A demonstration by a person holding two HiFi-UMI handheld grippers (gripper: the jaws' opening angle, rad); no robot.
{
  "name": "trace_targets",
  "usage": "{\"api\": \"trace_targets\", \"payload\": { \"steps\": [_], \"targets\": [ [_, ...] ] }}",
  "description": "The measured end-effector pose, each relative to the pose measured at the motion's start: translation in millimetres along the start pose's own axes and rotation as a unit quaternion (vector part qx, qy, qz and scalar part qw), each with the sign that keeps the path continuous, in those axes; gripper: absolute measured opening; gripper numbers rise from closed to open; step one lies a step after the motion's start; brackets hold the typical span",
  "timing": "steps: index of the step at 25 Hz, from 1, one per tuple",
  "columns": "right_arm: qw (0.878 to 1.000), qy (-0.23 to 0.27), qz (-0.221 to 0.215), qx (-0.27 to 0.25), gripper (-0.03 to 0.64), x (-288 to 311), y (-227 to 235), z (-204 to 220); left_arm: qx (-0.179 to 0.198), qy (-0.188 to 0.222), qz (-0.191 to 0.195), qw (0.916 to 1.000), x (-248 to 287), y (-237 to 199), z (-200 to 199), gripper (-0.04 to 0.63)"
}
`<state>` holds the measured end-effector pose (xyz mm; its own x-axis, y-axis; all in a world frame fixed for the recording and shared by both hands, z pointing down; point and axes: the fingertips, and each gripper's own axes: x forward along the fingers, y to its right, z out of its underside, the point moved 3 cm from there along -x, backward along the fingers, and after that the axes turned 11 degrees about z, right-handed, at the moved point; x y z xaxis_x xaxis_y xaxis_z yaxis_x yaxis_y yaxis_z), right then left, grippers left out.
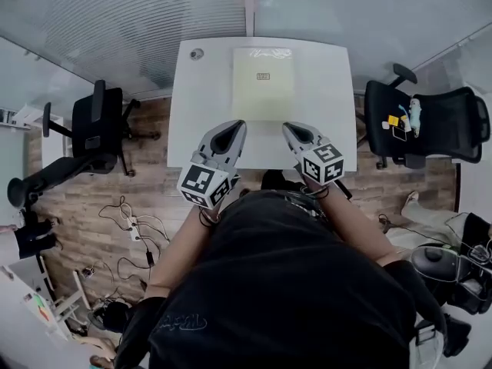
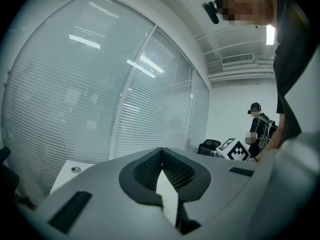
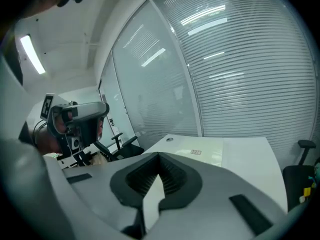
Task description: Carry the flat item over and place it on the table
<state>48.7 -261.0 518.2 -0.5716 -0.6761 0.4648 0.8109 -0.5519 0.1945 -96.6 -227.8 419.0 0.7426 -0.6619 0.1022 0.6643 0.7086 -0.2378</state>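
The pale flat sheet (image 1: 263, 83) lies on the white table (image 1: 200, 121) between office chairs (image 1: 100, 121) and window blinds (image 1: 115, 14), its near edge clamped by the left gripper (image 1: 231, 127) and the right gripper (image 1: 294, 127), while only the left gripper view shows a person standing by the far wall (image 2: 260, 126).

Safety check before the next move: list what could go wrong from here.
Left hand-held gripper and right hand-held gripper sit shut at the near edge of the sheet, apparently holding nothing; a forward nudge could shove or buckle it.
The sheet lies flat on the table, so pinching it may scrape the tabletop.
Floor cables could trip the person.
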Motion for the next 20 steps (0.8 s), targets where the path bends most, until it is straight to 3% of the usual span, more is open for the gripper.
{"api": "trace_targets", "payload": {
  "steps": [13,20],
  "targets": [
    [0.997,0.063,-0.007,-0.039,0.021,-30,-37,-34,0.008,0.008,0.012,0.9999,-21,11,-3,0.014],
    [0.996,0.079,0.004,-0.042,0.021,-58,-56,-31,0.004,0.008,0.030,0.9995,-50,35,6,0.014]
  ]
}}
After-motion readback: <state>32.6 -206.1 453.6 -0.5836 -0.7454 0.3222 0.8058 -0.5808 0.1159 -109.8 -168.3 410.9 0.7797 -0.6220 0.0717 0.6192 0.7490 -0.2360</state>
